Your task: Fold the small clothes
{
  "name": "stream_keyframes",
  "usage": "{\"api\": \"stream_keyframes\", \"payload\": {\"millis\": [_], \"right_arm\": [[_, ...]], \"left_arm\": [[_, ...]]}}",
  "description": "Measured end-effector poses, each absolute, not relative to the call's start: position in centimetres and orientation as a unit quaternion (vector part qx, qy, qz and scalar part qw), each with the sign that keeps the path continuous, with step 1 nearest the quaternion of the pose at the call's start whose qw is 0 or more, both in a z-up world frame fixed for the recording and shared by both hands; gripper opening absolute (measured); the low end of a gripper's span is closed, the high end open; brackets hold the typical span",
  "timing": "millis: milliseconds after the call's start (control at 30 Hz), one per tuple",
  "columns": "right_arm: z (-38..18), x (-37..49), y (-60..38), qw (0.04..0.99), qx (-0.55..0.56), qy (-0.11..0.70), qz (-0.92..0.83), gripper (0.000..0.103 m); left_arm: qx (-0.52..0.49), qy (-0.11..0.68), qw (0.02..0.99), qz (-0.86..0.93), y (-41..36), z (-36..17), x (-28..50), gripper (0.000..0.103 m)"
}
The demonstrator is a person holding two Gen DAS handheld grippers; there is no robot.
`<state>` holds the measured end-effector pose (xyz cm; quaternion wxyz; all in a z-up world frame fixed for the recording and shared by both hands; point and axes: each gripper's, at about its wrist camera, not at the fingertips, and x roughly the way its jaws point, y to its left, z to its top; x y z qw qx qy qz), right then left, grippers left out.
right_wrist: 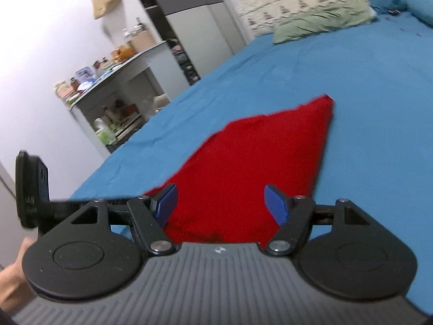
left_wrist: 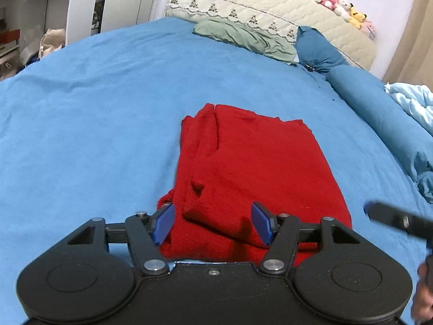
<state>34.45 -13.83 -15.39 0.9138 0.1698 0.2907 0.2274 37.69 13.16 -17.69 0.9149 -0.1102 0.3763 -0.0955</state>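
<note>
On the blue-sheeted bed [left_wrist: 108, 94], my two claws sit low over a red knit garment [left_wrist: 257, 168], already folded into a rough rectangle and lying flat mid-mattress. My left claw [left_wrist: 213, 223] is partly open, blue pads either side of a raised fold at the near edge, not pressing it as far as I can see. My right claw [right_wrist: 226, 204] is spread wide over the near right part of the same red knit, holding nothing. I judge the fabric soft, light and floppy, somewhat thick where layers stack, so it will sag and unfold if lifted from one point. Best hold: pinch all layers at the near edge, one claw per corner, then carry it over. Green pillow [left_wrist: 243, 38] lies well apart at the headboard.
</note>
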Motion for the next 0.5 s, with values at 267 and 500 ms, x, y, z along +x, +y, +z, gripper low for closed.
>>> {"api": "stream_keyframes", "payload": {"millis": [267, 500], "right_arm": [[-17.5, 32.4, -15.9, 0.908, 0.213, 0.298, 0.204, 0.086], [-17.3, 32.6, -15.1, 0.912, 0.200, 0.292, 0.208, 0.086]], "left_arm": [[-0.096, 0.385, 0.913, -0.098, 12.5, -18.0, 38.7, 0.048], [-0.087, 0.405, 0.905, -0.095, 11.9, -18.8, 41.3, 0.014]]}}
